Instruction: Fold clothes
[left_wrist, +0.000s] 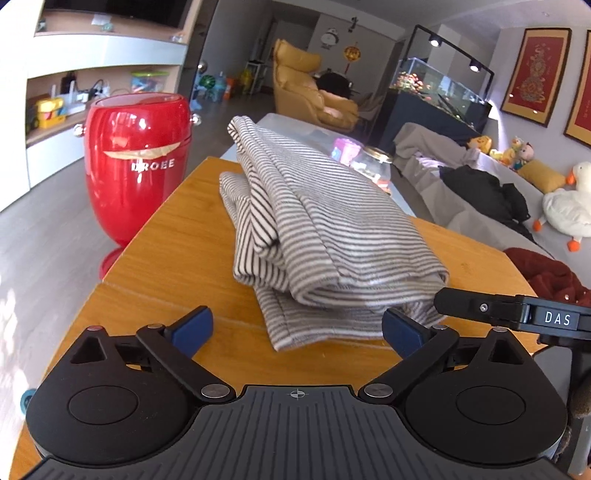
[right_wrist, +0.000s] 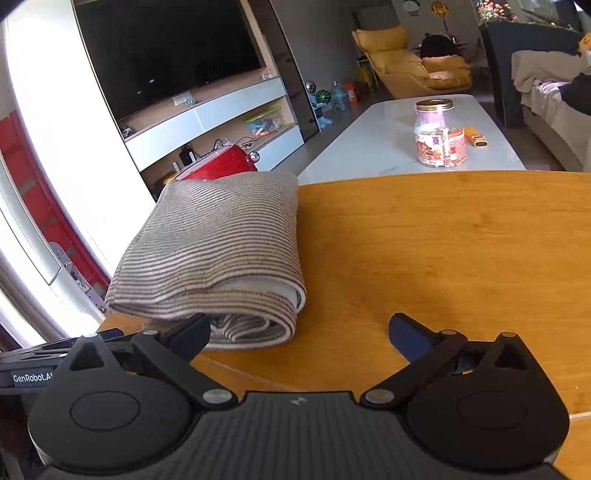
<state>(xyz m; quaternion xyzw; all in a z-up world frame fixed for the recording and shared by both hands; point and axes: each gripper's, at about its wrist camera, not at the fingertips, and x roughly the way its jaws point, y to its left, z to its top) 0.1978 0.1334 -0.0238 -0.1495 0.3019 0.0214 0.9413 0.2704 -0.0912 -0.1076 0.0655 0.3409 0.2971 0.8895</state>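
Spread left hand-held gripper (left_wrist: 295, 328) faces folded striped knit garment (left_wrist: 317, 229) on wood.

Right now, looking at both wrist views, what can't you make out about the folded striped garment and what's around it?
- Grey-and-white striped folded garment: what type it is; the folds hide its shape in both views.
- Its near-left corner in the right wrist view, behind a gripper finger.
- Red glossy bin: mostly behind the garment in the right wrist view.
- Clear glass jar: label print too small.
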